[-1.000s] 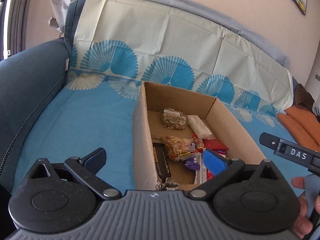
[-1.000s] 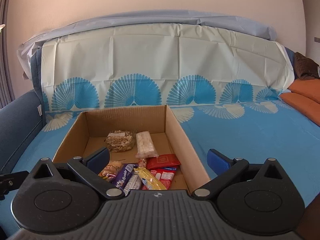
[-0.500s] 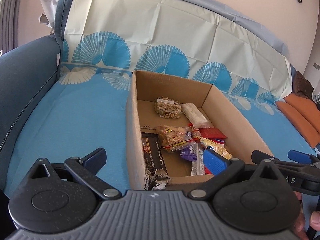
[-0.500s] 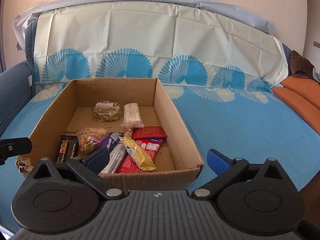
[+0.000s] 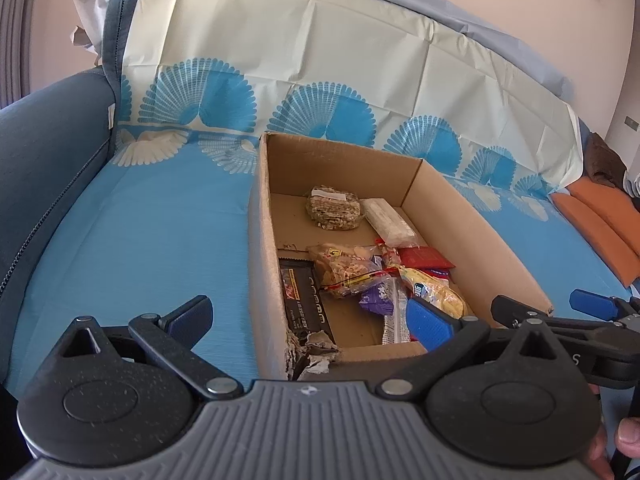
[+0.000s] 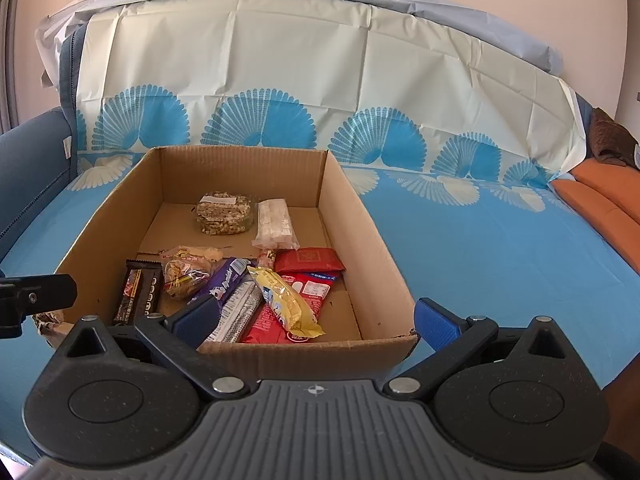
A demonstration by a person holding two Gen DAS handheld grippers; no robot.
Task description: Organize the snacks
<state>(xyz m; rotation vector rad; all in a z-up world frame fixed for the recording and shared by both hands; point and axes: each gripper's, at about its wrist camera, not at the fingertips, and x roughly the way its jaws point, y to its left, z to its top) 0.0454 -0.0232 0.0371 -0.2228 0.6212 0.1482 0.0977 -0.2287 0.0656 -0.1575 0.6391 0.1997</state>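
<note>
Left claw (image 5: pixel 308 314): wide open, empty, straddling the box's near left corner.
Right claw (image 6: pixel 316 316): wide open, empty, at the box's near wall.
Box (image 6: pixel 372 256): one, cardboard, on the blue sheet (image 6: pixel 500 248).
Snacks (image 6: pixel 292 300): about ten packets, all inside; one granola block (image 6: pixel 224 216) and one white bar (image 6: pixel 274 226) at the back.

Red packet (image 6: pixel 276 320) half buried; right gripper (image 5: pixel 560 312) cut off.

Matt corrugated cardboard box (image 6: pixel 372 248); glossy plastic wrappers (image 6: pixel 288 300).
</note>
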